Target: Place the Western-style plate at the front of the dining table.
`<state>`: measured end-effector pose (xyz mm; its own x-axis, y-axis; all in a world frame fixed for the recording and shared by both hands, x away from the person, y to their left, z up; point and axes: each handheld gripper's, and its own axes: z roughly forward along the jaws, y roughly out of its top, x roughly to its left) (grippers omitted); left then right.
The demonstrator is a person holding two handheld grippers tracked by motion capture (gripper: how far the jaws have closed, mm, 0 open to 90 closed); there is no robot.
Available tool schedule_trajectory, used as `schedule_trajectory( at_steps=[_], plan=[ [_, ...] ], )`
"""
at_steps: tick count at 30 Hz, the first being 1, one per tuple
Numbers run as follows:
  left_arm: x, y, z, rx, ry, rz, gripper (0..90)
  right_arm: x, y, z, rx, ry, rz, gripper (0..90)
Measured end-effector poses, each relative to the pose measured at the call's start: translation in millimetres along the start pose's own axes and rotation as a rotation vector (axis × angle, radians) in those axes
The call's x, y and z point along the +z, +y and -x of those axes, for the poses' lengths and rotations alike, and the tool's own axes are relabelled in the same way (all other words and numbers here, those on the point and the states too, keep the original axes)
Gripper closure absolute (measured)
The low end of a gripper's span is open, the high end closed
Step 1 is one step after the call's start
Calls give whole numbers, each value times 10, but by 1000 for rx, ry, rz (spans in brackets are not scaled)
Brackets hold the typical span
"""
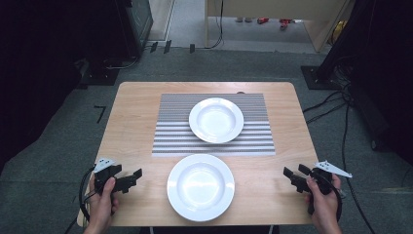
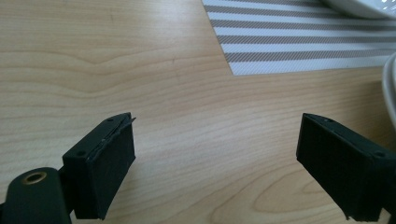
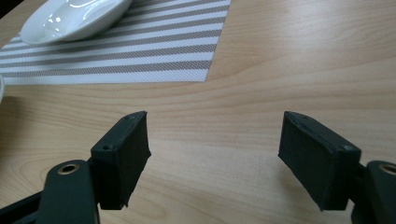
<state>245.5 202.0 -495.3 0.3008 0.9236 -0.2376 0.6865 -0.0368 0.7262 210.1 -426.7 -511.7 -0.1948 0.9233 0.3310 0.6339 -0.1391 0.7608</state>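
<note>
On the wooden surface (image 1: 131, 122): striped placemat (image 1: 170, 136) at centre-rear, deep white plate (image 1: 216, 120) resting on it. Second white plate (image 1: 200, 186) on bare wood just in front of the mat, between the two hands. Left tongs (image 1: 132, 178) at the near-left edge, jaws spread, nothing between them. Right tongs (image 1: 294, 174) at the near-right edge, likewise released and holding nothing. Both hover near the front plate without touching it.

A wooden table (image 1: 131, 122) bears a striped placemat (image 1: 170, 126); cables (image 1: 336, 105), seemingly, cross the floor.
</note>
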Motion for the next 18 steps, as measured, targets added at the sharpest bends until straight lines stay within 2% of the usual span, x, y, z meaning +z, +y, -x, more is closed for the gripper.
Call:
schedule_trajectory(
  at_steps=[3,6,7,11,12,15,16,18],
  plan=[
    [-16,-33,-12,5,9,-1,117,-13,-29,17,-3,-7,-8,244],
    [-26,-91,-34,19,37,-8,117,-29,-92,48,-16,-26,-28,241],
    [-14,-121,-47,24,49,-16,117,-43,-130,67,-37,-51,-34,240],
    [31,-173,-39,40,75,-35,117,-55,-159,87,-55,-81,-44,239],
    [53,-198,-5,75,105,-37,116,-57,-169,90,-67,-103,-42,241],
    [73,-219,44,110,136,-37,116,-52,-171,73,-89,-131,-50,238],
    [73,-219,44,110,136,-37,116,-52,-171,73,-89,-131,-50,238],
    [108,-263,101,168,181,-25,109,-28,-175,24,-140,-161,-68,224]
  ],
)
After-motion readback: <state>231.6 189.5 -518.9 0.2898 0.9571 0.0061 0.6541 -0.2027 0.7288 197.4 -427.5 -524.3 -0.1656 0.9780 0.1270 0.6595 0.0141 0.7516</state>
